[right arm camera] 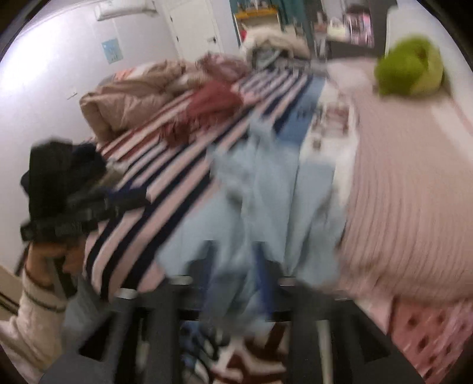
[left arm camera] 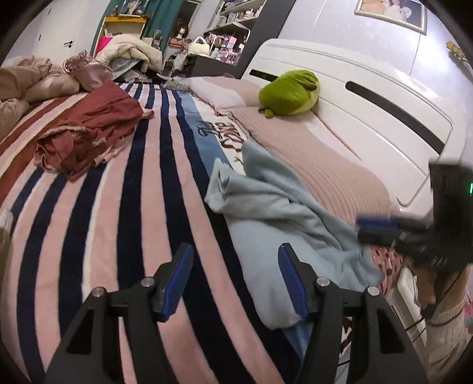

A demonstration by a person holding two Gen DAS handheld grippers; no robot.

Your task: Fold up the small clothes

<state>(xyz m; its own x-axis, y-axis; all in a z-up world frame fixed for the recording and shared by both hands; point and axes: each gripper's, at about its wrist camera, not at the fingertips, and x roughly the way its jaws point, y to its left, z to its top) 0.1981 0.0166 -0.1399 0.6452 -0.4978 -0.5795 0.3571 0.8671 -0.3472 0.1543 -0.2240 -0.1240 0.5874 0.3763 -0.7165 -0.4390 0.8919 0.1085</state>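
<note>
A green plush toy [left arm camera: 291,92] rests against the white headboard [left arm camera: 354,97] on a pink ribbed cover [left arm camera: 319,165], beside a blanket [left arm camera: 142,183] striped pink and navy. Beige bedding [left arm camera: 32,79] is bunched at the far side, with cluttered shelves [left arm camera: 233,26] behind. A framed picture [left arm camera: 391,13] hangs above the headboard; a white door [right arm camera: 195,29] shows blurred in the right wrist view.
</note>
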